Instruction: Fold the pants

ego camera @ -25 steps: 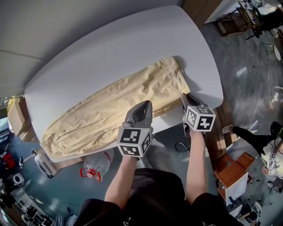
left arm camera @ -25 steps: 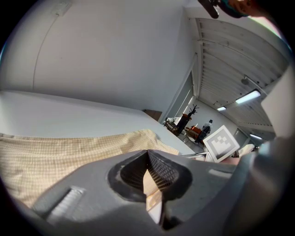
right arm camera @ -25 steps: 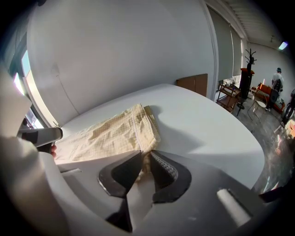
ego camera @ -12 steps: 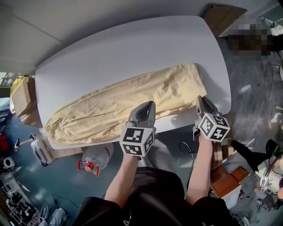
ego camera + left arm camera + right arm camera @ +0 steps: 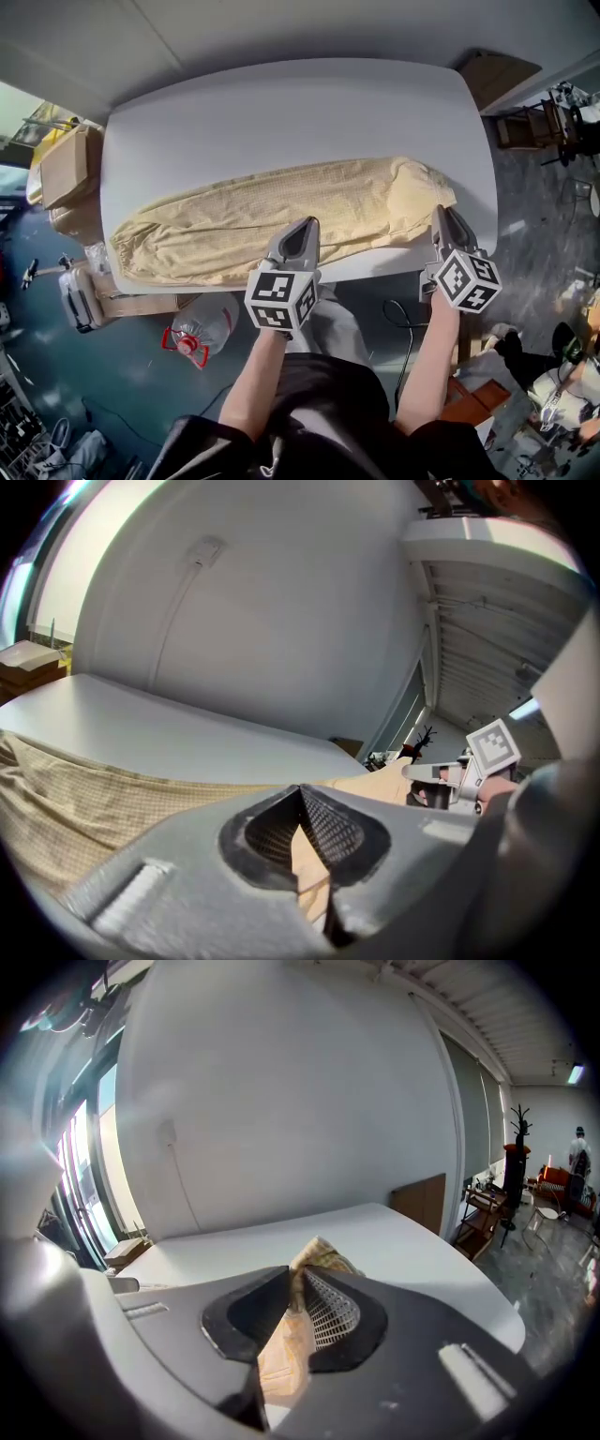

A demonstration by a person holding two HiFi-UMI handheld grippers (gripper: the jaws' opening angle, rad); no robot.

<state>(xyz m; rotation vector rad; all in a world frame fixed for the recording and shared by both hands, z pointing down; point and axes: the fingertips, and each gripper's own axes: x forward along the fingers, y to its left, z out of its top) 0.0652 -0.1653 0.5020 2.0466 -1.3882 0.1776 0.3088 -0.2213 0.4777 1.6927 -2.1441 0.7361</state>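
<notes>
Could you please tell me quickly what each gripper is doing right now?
Left gripper: jaws shut on the near edge of the pale yellow checked cloth pants.
Right gripper: jaws shut on the same pants, at their right end.

The pants (image 5: 281,220) lie lengthwise across the table (image 5: 281,103), along its lower edge. The left gripper (image 5: 302,230) is at their lower middle and the right gripper (image 5: 441,214) at their right end. A bottle (image 5: 202,336) lies at the frame's lower left.
</notes>
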